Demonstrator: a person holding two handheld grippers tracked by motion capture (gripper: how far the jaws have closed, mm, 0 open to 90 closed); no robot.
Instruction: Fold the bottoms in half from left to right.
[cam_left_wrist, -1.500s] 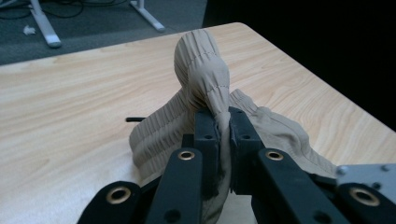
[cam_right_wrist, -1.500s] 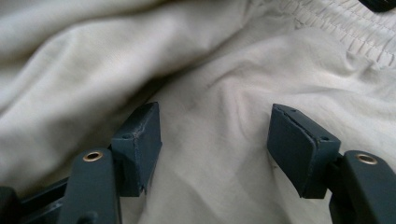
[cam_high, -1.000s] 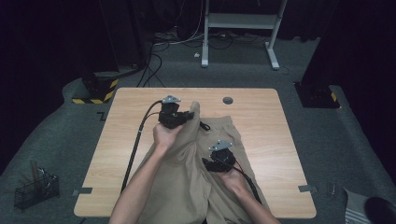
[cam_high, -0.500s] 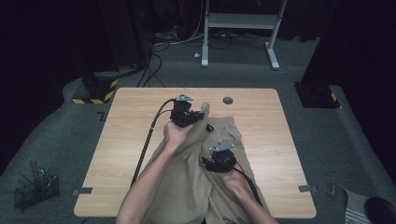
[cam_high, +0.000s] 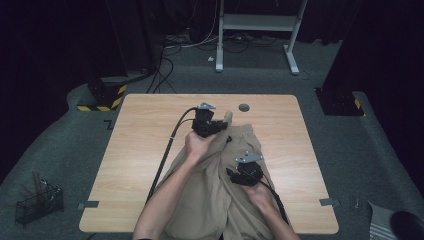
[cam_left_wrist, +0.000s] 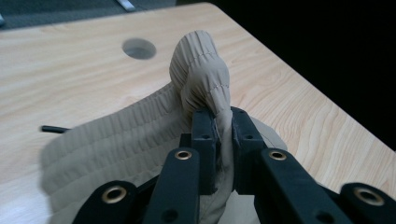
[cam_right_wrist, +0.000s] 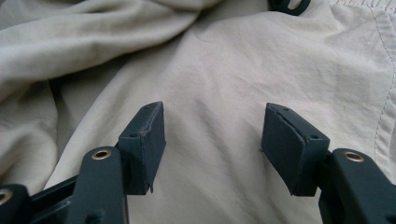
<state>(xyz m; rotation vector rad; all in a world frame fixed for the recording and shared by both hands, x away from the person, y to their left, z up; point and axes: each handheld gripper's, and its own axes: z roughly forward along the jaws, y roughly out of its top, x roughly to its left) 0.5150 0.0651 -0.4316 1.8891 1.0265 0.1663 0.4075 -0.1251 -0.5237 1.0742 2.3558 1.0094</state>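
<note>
A pair of beige trousers (cam_high: 215, 195) lies on the wooden table (cam_high: 145, 150), spread from the near edge up toward the middle, its ribbed elastic waistband (cam_left_wrist: 140, 126) at the far end, close to a round cable hole (cam_high: 244, 107) in the tabletop. The left gripper (cam_high: 220, 124) is clamped on a pinch of that waistband — in the left gripper view the gathered cloth stands up in a soft hump between the two black jaws, which press on it from both sides. The right gripper (cam_right_wrist: 212, 140) hovers over the flat cloth nearer the person, toward the right side of the garment, its jaws standing wide apart with nothing between them.

The fabric looks thin, light and wholly limp: it creases, folds over itself and will sag from any single hold. It seems matte rather than slippery, and not fragile. The best holds are likely the waistband, where the elastic and stitching give thickness, or a seam such as the one running along the right of the right gripper view; a flat single layer would need to be pinched up first.

No brand, label or readable writing shows on the trousers or the table.
</note>
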